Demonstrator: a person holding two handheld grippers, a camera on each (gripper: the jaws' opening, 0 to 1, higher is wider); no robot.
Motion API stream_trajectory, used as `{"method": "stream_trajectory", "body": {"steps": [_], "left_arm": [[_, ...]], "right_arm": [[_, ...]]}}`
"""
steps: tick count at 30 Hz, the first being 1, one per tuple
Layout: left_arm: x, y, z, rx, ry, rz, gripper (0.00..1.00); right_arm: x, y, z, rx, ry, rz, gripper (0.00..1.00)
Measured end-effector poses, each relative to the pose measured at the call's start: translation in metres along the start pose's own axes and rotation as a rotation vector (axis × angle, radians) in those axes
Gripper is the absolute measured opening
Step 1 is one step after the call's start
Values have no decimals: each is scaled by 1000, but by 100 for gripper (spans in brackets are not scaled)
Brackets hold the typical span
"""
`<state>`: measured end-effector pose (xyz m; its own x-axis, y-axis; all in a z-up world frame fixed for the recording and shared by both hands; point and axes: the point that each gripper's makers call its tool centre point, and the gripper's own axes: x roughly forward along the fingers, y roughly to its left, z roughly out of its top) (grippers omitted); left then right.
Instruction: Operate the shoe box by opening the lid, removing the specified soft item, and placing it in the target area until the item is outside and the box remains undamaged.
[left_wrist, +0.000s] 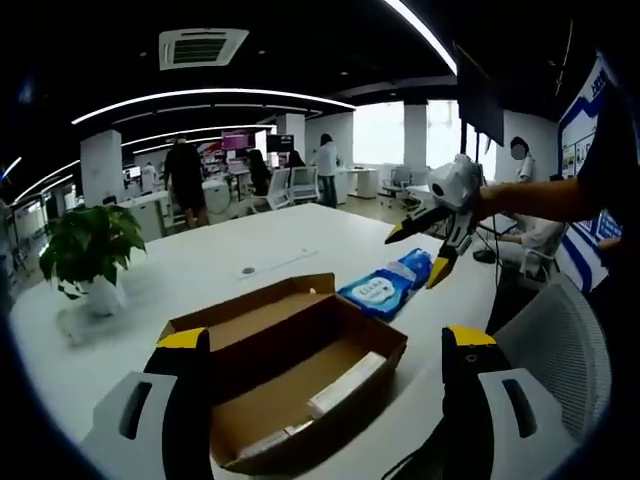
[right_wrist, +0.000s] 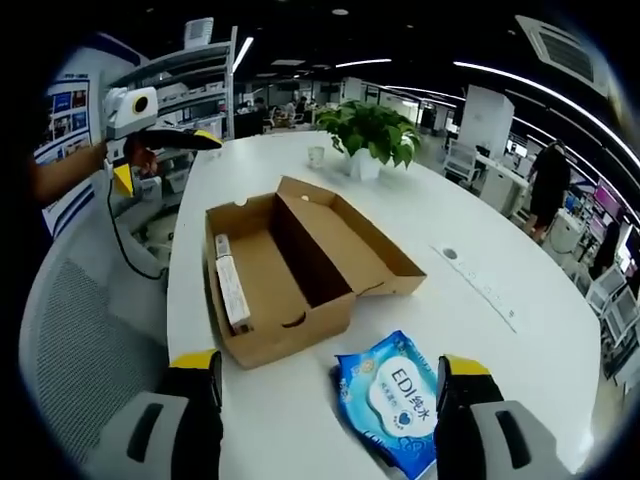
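The brown cardboard shoe box (left_wrist: 262, 338) stands on the white table with its lid (right_wrist: 352, 250) folded back flat. A white slim packet (left_wrist: 346, 384) lies along one inner wall (right_wrist: 232, 290). A blue wet-wipe pack (left_wrist: 385, 286) lies on the table beside the box (right_wrist: 262, 262). My left gripper (left_wrist: 326, 337) is open above the box's near end, holding nothing. My right gripper (right_wrist: 327, 362) is open just above the blue pack (right_wrist: 396, 396), not touching it. Each gripper also shows in the other's view: right (left_wrist: 418, 258), left (right_wrist: 165, 160), both open in the air.
A potted plant (left_wrist: 90, 245) stands near one end of the table (right_wrist: 372, 130), with a small white cup (right_wrist: 316, 155) by it. A grey mesh chair (left_wrist: 560, 340) sits at the table's edge. A cable port (right_wrist: 450, 254) is set in the tabletop. People stand far off.
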<state>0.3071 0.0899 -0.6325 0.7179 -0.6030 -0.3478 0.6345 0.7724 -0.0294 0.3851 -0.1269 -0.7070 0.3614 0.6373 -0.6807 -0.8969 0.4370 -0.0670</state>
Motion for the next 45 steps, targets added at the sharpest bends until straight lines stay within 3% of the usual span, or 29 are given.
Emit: {"method": "stream_trajectory", "body": {"steps": [3, 13, 20, 25, 32, 45], "left_arm": [[-13, 4, -6, 4, -6, 33, 100], [-34, 8, -37, 14, 62, 84, 100], [-41, 4, -44, -27, 40, 122, 100], [-44, 3, -43, -60, -1, 155, 100], [-51, 14, -27, -108, -109, 247, 100], [-37, 5, -33, -101, -76, 202, 100]], "right_arm": [[9, 6, 5, -31, -4, 35, 87], [37, 23, 17, -99, 1, 126, 82], [57, 34, 24, -133, 5, 182, 75], [72, 43, 25, -171, 28, 214, 74], [90, 51, 28, -195, 35, 232, 72], [116, 60, 26, -255, 78, 264, 70]]}}
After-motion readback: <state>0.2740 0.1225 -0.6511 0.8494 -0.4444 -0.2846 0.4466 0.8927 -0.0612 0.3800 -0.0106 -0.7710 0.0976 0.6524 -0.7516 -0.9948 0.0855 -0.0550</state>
